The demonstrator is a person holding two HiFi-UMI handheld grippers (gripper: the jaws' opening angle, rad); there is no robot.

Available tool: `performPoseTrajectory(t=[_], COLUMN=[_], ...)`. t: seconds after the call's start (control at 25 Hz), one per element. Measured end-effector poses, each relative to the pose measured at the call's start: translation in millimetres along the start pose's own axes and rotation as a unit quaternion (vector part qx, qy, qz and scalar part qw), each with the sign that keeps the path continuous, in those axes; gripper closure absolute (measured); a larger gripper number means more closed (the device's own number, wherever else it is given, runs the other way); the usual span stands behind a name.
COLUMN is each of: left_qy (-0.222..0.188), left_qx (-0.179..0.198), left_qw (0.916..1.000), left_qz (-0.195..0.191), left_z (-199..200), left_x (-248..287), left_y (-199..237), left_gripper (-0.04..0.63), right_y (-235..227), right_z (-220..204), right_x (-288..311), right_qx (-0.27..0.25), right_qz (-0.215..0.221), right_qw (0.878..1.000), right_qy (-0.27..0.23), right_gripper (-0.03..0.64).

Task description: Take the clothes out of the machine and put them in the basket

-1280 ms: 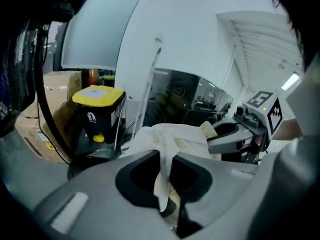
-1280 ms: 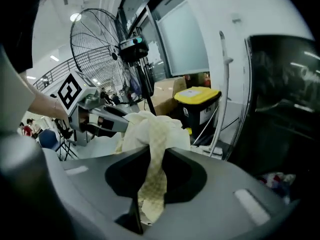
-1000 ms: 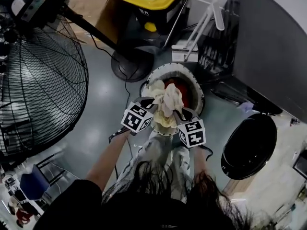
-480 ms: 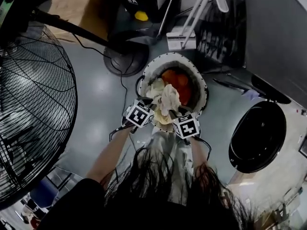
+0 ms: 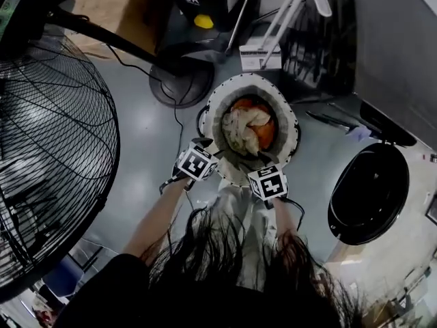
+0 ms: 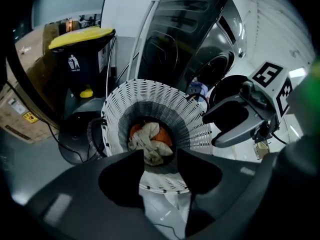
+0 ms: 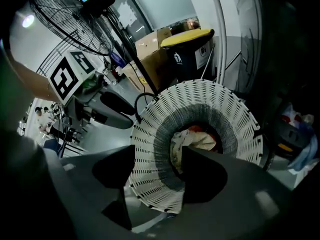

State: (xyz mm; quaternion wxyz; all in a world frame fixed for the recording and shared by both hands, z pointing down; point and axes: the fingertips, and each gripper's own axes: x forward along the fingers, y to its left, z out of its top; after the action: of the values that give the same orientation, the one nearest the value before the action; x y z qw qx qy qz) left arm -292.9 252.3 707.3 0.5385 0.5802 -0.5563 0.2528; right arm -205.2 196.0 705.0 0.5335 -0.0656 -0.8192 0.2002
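Both the left gripper (image 5: 207, 147) and right gripper (image 5: 263, 161) hang open and empty at the near rim of the basket (image 5: 213, 115); the cream cloth (image 5: 240, 125) lies inside, past their tips.

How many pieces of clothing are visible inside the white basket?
2. A cream cloth lies on top, in the middle of the basket; an orange one shows beneath it at the far and right sides. Others may be hidden underneath.

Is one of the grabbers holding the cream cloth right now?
No: the cream cloth lies inside the white basket, and the left gripper and right gripper both have their jaws apart with nothing between them.
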Motion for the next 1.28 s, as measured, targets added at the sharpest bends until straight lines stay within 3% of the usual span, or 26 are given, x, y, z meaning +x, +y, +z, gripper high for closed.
performPoseTrajectory(t=[0.28,0.76,1.28], left_qy=[-0.026,-0.069,-0.098], left_qx=[0.039,0.100,0.161], left_qw=[0.9989,0.9920,0.9794], left_qz=[-0.001,-0.035,-0.071], left_z=[15.0,67.8,127.5], left_x=[-9.1,-9.1,-5.0], left_y=[-15.5,-68.0,-141.0], left_gripper=[0.396,0.399,0.439], right_y=[-7.1,-39.7,-119.1], right_z=[6.3,-8.7,-35.6], right_x=[-20.5,-65.5,-128.4], right_qx=[0.019,0.086,0.171], right_qz=[-0.014,-0.050,-0.116], right_qw=[0.999,0.989,0.958], right_qy=[-0.040,-0.110,-0.198], right_gripper=[0.305,0.320,0.334])
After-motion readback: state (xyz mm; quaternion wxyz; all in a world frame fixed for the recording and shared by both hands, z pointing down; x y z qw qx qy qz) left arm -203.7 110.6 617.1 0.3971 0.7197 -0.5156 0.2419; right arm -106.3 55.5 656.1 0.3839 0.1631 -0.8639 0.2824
